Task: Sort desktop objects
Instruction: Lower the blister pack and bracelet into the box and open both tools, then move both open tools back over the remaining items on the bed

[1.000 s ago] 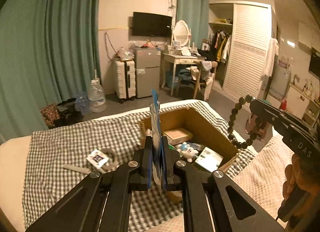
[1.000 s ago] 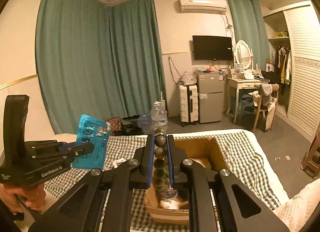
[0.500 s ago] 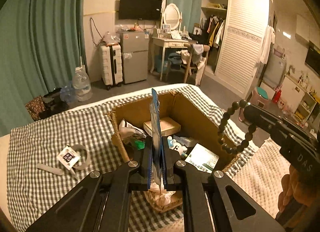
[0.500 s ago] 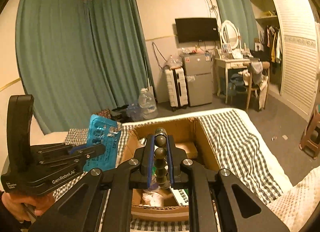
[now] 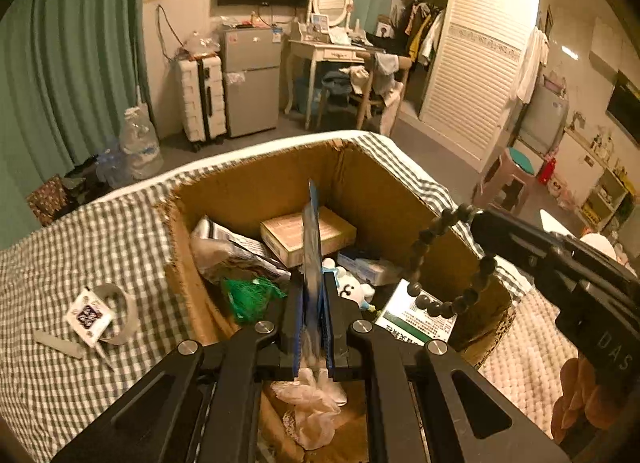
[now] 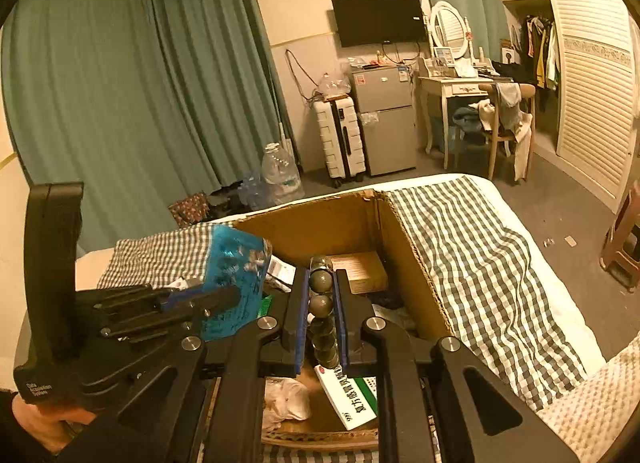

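- The left gripper (image 5: 311, 315) is seen clamped on a thin blue blister pack (image 5: 311, 247), which is held edge-on and upright between the two pads, above the open cardboard box (image 5: 256, 183).
- From the right wrist view, the same left gripper (image 6: 224, 297) is seen at the left, with the flat blue face of the blister pack (image 6: 234, 267) showing over the near left corner of the box (image 6: 328, 223).
- The right gripper (image 6: 321, 315) is closed on a string of dark round beads (image 6: 321, 283); several beads are lined up between its pads, over the inside of the box.
- In the left wrist view the right gripper (image 5: 478, 219) is seen coming in from the right, and the beads (image 5: 448, 263) hang from its tip in a loop over the right part of the box.
- A hand (image 5: 580, 395) is seen on the handle of the right gripper at the lower right; part of a hand (image 6: 44, 423) is seen under the left gripper in the other view.
- Inside the box a crumpled white bag (image 5: 312, 403) lies nearest, then a white and green carton (image 5: 416, 323), a green net bag (image 5: 252, 295), a small white toy (image 5: 354, 291) and, farthest in, a flat tan carton (image 5: 308, 235).
- The box stands on a bed covered with a checked cloth (image 5: 100, 247).
- On the cloth, left of the box and apart from it, a roll of tape (image 5: 120, 299) with a small sachet (image 5: 88, 315) on it and a flat grey strip (image 5: 60, 343) are seen.
- Beyond the bed, a white suitcase (image 5: 202, 95), a small grey fridge (image 5: 250, 79), a dressing table (image 5: 332, 51) and green curtains (image 5: 72, 63) are visible.
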The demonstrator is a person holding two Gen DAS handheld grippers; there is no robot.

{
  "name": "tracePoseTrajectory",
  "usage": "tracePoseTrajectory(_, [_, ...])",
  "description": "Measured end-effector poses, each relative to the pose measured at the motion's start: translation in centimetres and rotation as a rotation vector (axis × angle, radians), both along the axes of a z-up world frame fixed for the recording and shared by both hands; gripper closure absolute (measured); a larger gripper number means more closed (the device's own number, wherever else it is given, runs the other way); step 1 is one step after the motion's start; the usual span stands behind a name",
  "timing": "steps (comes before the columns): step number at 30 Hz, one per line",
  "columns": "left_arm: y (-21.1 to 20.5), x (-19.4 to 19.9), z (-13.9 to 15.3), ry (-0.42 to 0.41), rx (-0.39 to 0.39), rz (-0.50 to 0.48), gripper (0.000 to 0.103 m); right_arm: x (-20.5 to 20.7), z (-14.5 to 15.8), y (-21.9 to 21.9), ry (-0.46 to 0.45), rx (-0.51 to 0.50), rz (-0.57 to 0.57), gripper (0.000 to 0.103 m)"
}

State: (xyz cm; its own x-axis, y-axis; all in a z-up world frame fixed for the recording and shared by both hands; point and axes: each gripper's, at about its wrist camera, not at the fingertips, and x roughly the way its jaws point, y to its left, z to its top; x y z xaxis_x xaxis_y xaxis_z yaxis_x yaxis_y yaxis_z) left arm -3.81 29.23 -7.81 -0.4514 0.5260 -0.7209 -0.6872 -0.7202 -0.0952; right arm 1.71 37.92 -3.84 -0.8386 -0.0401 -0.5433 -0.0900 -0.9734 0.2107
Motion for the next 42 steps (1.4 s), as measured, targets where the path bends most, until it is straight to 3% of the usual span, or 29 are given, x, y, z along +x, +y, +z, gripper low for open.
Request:
tracePoseTrajectory(2, [0.0,0.0,-0.2,-0.004,0.007,-0.006,0.093,-0.1,0.0,0.1,0.004,-0.004,-0.009,0.092])
tracePoseTrajectory(3, [0.0,0.1,-0.2,0.004,0.004,-0.005,0.088,0.0,0.0,0.1,0.009,-0.008,-0.013,0.092])
tracePoseTrajectory(5, [-0.2,0.2,0.0,0.011,0.005,-0.005,0.074,0.3,0.2,0.2,0.023,-0.012,-0.024,0.092])
tracePoseTrajectory(7, [-0.7,0.3,0.7,0.017,0.03,0.01,0.046,0.4,0.7,0.2,0.04,-0.005,-0.04,0.092])
tracePoseTrajectory(13, [-2.9,1.3,4.2,0.056,0.082,0.047,0.031,1.7,2.6,0.4,0.107,-0.023,-0.052,0.09])
tracePoseTrajectory(16, [-5.1,2.4,6.5,0.121,0.113,0.058,0.016,2.2,3.6,0.0,0.134,-0.022,-0.05,0.081])
tracePoseTrajectory(19, [-7.6,3.4,8.7,0.187,0.134,0.099,0.005,3.0,4.9,-1.0,0.176,-0.018,-0.037,0.065])
tracePoseTrajectory(22, [-10.2,4.1,10.8,0.239,0.147,0.149,0.0,3.9,6.3,-2.2,0.214,-0.013,-0.026,0.056])
tracePoseTrajectory(24, [-12.0,4.5,11.8,0.266,0.14,0.19,0.0,4.7,7.1,-3.1,0.239,-0.022,-0.041,0.04])
tracePoseTrajectory(29, [-15.7,4.8,13.3,0.278,0.114,0.271,0.0,6.1,8.6,-5.5,0.302,-0.041,-0.046,0.018])
tracePoseTrajectory(33, [-19.3,5.7,14.8,0.346,0.123,0.323,0.0,7.2,9.6,-7.6,0.351,-0.022,-0.016,0.0])
tracePoseTrajectory(42, [-27.3,5.0,15.5,0.375,0.129,0.457,0.0,8.3,10.5,-12.7,0.437,0.065,-0.016,0.0])
